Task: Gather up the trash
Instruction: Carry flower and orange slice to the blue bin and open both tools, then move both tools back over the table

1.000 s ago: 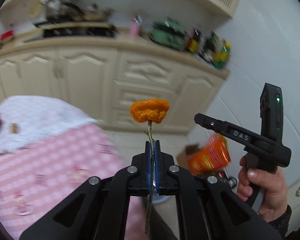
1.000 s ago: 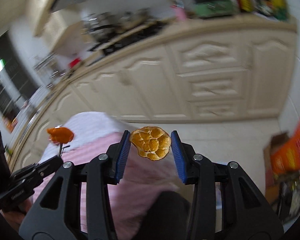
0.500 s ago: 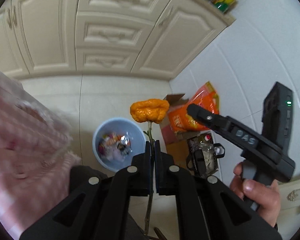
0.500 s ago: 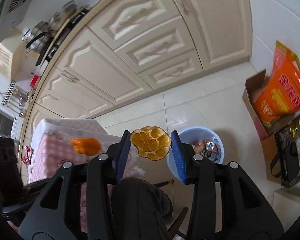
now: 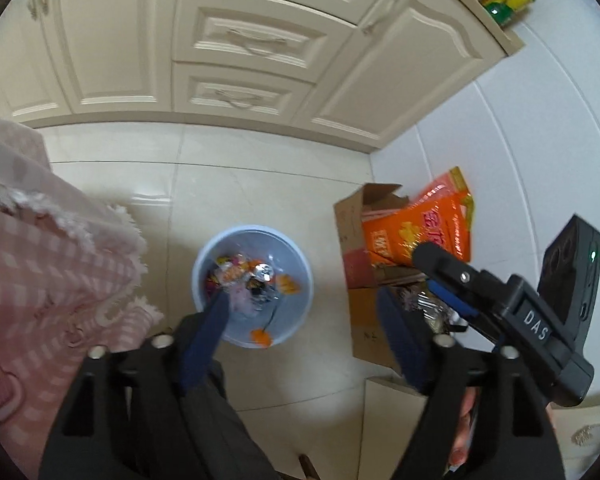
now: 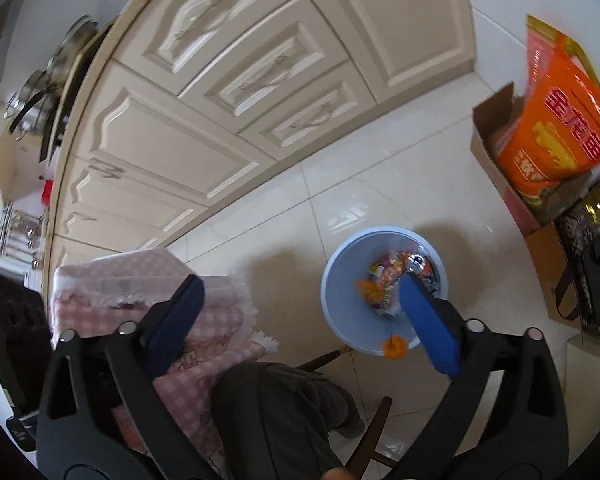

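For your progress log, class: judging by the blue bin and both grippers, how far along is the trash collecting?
Done: the blue bin already holds wrappers, and the orange flower and dried orange slice are dropping into it. In hand: nothing; the left hand-held gripper and right hand-held gripper have just been opening, with nothing between their pads. Left: any trash remaining on the pink tablecloth is out of view.

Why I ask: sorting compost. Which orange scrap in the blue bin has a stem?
The orange flower at the blue bin's near rim: a thin dark stem runs up from it. The orange peel further in has none.
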Available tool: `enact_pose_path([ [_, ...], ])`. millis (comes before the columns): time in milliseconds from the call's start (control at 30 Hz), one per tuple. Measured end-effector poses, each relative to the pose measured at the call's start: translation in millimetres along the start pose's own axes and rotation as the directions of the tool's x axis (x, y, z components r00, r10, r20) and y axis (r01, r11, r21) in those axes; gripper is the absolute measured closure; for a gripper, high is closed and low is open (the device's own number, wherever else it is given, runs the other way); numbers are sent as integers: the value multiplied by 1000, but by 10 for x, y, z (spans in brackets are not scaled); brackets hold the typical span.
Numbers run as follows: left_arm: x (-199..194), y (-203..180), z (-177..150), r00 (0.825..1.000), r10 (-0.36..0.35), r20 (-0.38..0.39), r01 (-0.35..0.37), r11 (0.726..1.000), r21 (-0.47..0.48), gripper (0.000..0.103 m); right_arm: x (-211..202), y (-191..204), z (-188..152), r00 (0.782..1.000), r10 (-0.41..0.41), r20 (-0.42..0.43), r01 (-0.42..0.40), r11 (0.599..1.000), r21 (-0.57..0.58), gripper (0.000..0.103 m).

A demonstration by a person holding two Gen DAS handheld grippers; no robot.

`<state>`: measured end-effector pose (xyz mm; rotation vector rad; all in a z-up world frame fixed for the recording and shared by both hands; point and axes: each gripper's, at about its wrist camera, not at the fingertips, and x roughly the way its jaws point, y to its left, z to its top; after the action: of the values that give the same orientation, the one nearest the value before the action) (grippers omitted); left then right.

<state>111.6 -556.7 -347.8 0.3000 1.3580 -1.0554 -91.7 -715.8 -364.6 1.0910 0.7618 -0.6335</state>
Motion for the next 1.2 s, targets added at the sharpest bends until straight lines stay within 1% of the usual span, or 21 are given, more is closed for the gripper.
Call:
enact_pose_path([
  [67, -64, 9, 13, 1000, 20, 10, -20, 1000, 14, 21, 7, 5, -16, 1000, -16, -3, 16, 1000, -11, 6],
  [133, -129, 0, 19, 999, 42, 24, -43, 999, 29, 14, 13, 15, -32, 1000, -23, -6, 23, 1000, -13, 6],
  [200, -223, -12, 10, 997, 57, 53, -60, 997, 46, 10, 12, 34, -50, 1000, -27, -10, 26, 1000, -16, 6],
  [300, -309, -20, 1, 995, 76, 71, -80, 995, 56, 8, -4, 78, -73, 1000, -28, -9, 27, 999, -23, 6],
  [467, -488, -60, -33, 991, 73, 110, -82, 994, 71, 8, -86, 204, -93, 1000, -31, 6, 31, 998, -46, 6],
  [633, -714, -117, -93, 987, 58, 148, -72, 993, 91, 8, -221, 344, -102, 999, -25, 30, 27, 998, -63, 6],
  [733, -922, -149, -146, 981, 46, 187, -67, 992, 107, 8, -363, 492, -112, 998, -10, 57, 15, 997, -82, 6],
  [833, -1204, -156, -217, 969, 44, 245, -76, 989, 124, 8, -508, 696, -123, 996, 9, 84, 1, 993, -118, 6],
  [1000, -1734, -33, -356, 938, 52, 344, -93, 990, 106, 8, -733, 1151, -185, 990, 68, 125, -42, 980, -195, 6],
  [1100, -2047, 75, -437, 913, 71, 403, -114, 990, 85, 8, -845, 1511, -261, 984, 119, 133, -82, 964, -251, 6],
  [1200, -2371, 235, -544, 889, 87, 450, -125, 991, 55, 8, -920, 1869, -354, 979, 165, 117, -120, 940, -319, 6],
])
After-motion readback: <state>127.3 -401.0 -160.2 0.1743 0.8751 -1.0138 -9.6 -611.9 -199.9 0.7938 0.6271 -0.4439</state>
